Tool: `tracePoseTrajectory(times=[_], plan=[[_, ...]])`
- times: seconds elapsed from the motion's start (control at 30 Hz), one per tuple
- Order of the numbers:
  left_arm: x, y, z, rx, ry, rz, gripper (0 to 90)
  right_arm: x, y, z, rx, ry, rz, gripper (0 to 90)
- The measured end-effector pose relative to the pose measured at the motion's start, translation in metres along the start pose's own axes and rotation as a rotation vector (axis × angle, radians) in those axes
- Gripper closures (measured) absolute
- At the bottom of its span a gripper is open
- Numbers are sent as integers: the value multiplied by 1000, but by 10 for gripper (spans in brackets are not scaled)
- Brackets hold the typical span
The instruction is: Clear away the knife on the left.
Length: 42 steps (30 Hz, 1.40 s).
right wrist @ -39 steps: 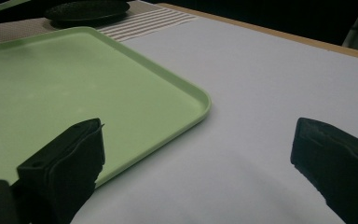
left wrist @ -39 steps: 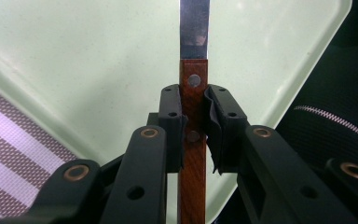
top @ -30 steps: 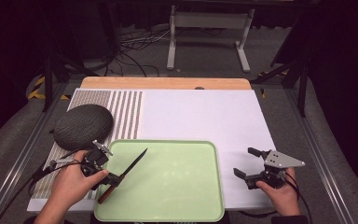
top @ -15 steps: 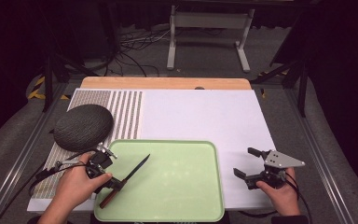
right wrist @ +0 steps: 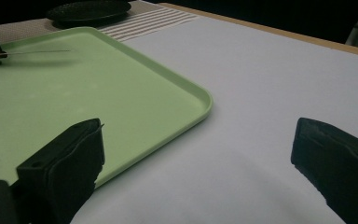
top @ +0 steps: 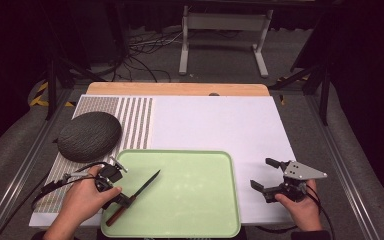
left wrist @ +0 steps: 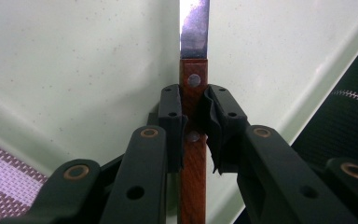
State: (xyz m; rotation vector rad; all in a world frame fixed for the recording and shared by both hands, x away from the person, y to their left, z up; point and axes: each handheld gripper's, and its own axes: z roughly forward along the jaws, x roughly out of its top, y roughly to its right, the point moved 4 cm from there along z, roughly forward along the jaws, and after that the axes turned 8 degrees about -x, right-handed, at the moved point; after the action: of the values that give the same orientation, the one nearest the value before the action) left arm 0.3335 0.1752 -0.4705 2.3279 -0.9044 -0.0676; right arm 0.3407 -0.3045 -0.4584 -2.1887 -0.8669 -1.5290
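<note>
Basically: white table top (top: 215, 125) with a wooden strip (top: 177, 89) along the far edge and a striped woven mat (top: 130, 122) at far left. A dark grey oval cushion (top: 89, 136) sits on the mat. Light green tray (top: 195, 200) lies at the near edge, left of centre. Room is dark: grey floor, black frame legs, loose cables (top: 147, 47) and a white metal stand (top: 222, 37) behind the table. No readable writing or brand marks anywhere.

Left gripper (top: 116, 192) is clamped on the knife (top: 132, 197) by its brown wooden handle, pads pressing both sides just below the blade. The knife lies over the tray's near-left area, blade pointing toward the tray's middle.

Right gripper (top: 271, 176) sits over bare white surface just right of the tray, jaws wide apart, nothing between them.
</note>
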Motion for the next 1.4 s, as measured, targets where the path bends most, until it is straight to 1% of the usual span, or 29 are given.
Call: tracePoseTrajectory(times=[0.1,0.2,0.47,0.6,0.8,0.83,0.87,0.9,0.93,1.0,1.03,1.07,1.1,1.17,1.2,1.3,1.4], plan=[[0,0,1,1,3,-4,776,0,0,0,1,-1,0,32],[-1,0,1,3,-4,0,776,0,0,0,-1,-3,-2,33],[-1,-1,4,8,-22,-13,776,0,0,0,-2,0,-3,33],[-2,-2,5,29,-31,-22,775,-1,0,0,-2,-2,-2,33],[-3,-1,5,27,-42,-24,772,-1,1,0,-2,-2,-1,33],[-3,-1,5,19,-44,-20,751,-1,0,0,0,-5,-2,33],[-3,-1,5,19,-44,-20,696,-2,1,0,-1,-6,-2,33],[-2,0,3,10,-35,-14,696,-2,1,0,-1,-6,-2,33],[-2,2,2,0,-25,-2,594,-2,0,0,0,-6,-3,33],[-2,4,-1,-7,-18,13,520,-2,0,0,0,-4,-2,33],[-2,4,-2,-1,-6,24,488,-2,0,0,0,-5,-2,33],[-1,5,-3,6,9,36,432,-2,0,0,-1,-6,-3,33],[0,5,-4,21,26,49,351,-2,0,0,-1,-6,-2,33],[2,6,-5,68,42,122,174,-2,0,0,0,-6,-2,33],[3,6,-6,71,53,145,133,-2,1,0,-1,-7,-3,33],[5,9,-7,72,101,221,82,-3,1,1,-1,-10,-3,32],[7,11,-6,65,121,295,85,-3,1,1,-3,-12,-3,32]])
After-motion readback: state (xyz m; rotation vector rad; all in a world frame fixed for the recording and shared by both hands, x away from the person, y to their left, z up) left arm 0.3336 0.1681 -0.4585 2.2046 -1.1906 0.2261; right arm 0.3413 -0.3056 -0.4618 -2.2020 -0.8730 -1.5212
